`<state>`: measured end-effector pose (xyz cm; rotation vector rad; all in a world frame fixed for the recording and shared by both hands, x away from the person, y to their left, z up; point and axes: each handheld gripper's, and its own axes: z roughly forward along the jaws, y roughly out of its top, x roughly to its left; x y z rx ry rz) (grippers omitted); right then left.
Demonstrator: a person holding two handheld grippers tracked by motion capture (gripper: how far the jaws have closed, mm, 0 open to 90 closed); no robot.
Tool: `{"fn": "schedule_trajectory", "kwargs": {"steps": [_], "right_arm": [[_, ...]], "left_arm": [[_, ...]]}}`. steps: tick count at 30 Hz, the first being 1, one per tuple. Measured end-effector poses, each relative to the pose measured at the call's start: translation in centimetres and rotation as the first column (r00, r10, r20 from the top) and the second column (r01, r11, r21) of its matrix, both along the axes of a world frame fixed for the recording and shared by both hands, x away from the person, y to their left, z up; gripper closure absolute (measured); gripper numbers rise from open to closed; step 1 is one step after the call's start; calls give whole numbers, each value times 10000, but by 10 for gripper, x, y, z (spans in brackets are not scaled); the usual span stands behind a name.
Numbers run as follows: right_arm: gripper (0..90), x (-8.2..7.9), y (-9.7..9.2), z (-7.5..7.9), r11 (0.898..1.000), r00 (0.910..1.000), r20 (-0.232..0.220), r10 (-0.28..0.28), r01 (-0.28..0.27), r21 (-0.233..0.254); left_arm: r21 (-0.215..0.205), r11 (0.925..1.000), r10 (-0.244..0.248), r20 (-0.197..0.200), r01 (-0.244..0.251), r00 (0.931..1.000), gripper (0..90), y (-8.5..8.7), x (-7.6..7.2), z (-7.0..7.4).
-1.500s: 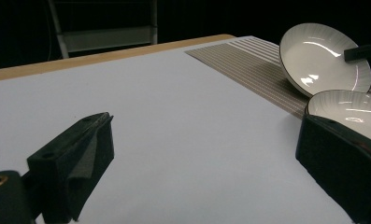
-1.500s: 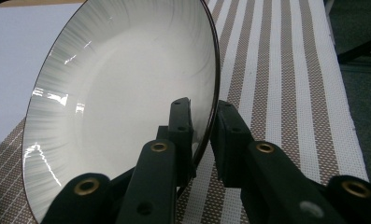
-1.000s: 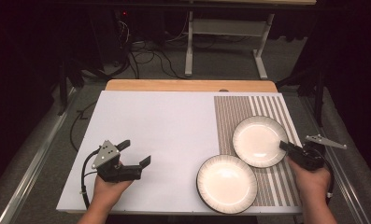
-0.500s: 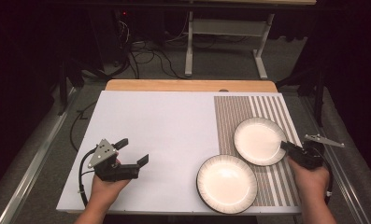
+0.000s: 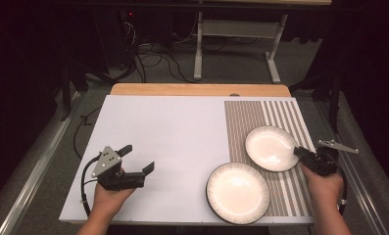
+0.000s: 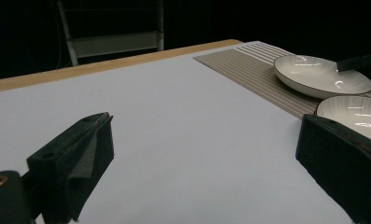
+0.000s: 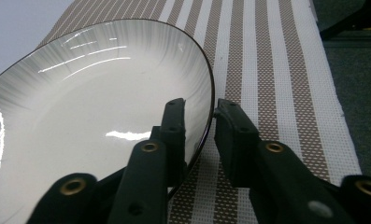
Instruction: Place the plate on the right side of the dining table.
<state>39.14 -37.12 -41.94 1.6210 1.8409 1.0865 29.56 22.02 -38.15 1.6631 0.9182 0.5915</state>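
On white table [image 5: 172,142] w/ striped mat [image 5: 280,117], dark room: left gripper [image 5: 133,159] jaws wide, right gripper [image 7: 199,116] jaws astride plate [image 7: 80,107] rim.

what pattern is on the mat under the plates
Brown and white stripes, finely woven, running away from the person; the mat shows best in the right gripper view.

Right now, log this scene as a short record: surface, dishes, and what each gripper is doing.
surface: white table with a striped mat on its right part
dishes: two white plates with dark rims, both empty
far plate: lies on the mat
near plate: lies partly on the mat, partly on the white table
left gripper: jaws wide open over the white table, holding nothing
right gripper: jaws astride the far plate's rim, one inside and one outside, a gap at the outer jaw
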Motion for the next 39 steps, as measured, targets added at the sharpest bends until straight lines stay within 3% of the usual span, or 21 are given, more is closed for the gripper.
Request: {"fn": "schedule_trajectory", "kwargs": {"steps": [6,8,12,17,25,36,39], "right_arm": [[612,-6,1,7,9999,9994,322,103,-102,-28],[546,-10,2,11,9996,9976,656,210,-196,-212],[420,-21,9,21,9981,9871,1522,489,-426,-444],[302,-32,23,29,9926,9744,1953,1110,-989,-707],[189,-46,59,44,9746,9423,2511,2216,-2053,-895],[72,-70,123,55,9375,8962,2756,3477,-3368,-878],[31,-77,140,57,9251,8790,2892,3791,-3674,-960]], "left_arm": [[78,9999,69,73,-70,9999,46,0,-2,1],[126,9999,82,111,-83,9999,45,0,-2,2],[123,9999,46,59,-47,10000,44,0,-3,3],[206,9998,5,42,-6,10000,35,-1,-3,3],[104,9999,-17,81,16,10000,20,4,-4,6],[178,9996,-205,179,202,9996,13,3,-6,9],[187,9994,-279,182,276,9994,11,1,-7,9]]}}
